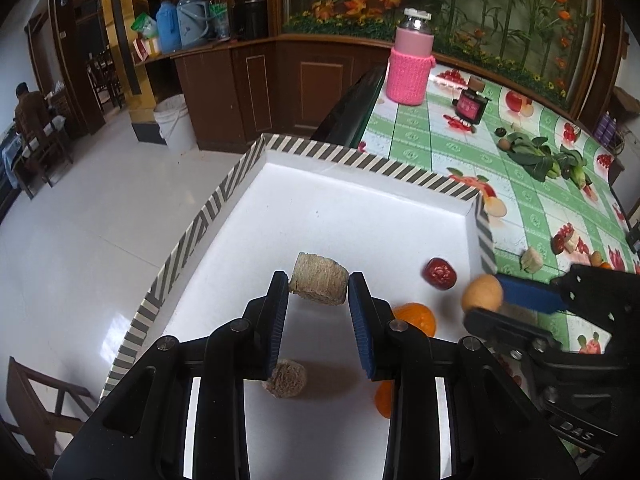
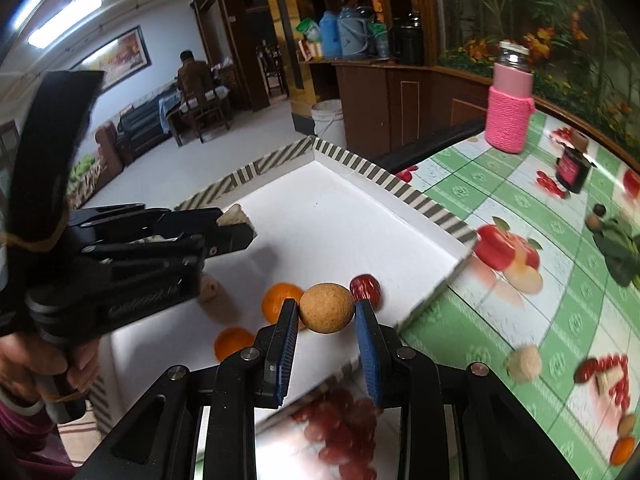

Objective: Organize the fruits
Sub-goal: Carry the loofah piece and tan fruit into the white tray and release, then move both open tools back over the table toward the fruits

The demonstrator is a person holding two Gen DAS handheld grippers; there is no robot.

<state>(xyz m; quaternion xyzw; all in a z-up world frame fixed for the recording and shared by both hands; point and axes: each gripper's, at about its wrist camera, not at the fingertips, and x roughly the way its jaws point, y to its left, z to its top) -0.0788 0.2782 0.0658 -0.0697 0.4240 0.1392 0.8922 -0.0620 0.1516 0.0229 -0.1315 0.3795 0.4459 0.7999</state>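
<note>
Left tongs (image 1: 318, 282) pinch the fibrous chunk (image 1: 319, 278) | right tongs (image 2: 326, 310) pinch the tan ball (image 2: 327, 308) at its widest | you're probably holding light, stiff pieces; the ball may roll out.

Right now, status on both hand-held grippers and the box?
Left hand-held gripper shut on beige block over white box. Right hand-held gripper shut on tan ball at box edge. Nothing blocking.

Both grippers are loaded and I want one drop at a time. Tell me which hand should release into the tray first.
Left, probably. The left gripper holds its tan fibrous chunk well inside the striped tray, over bare white floor. The right gripper holds its round brown fruit nearer the tray's edge, above an orange and a red fruit.
</note>
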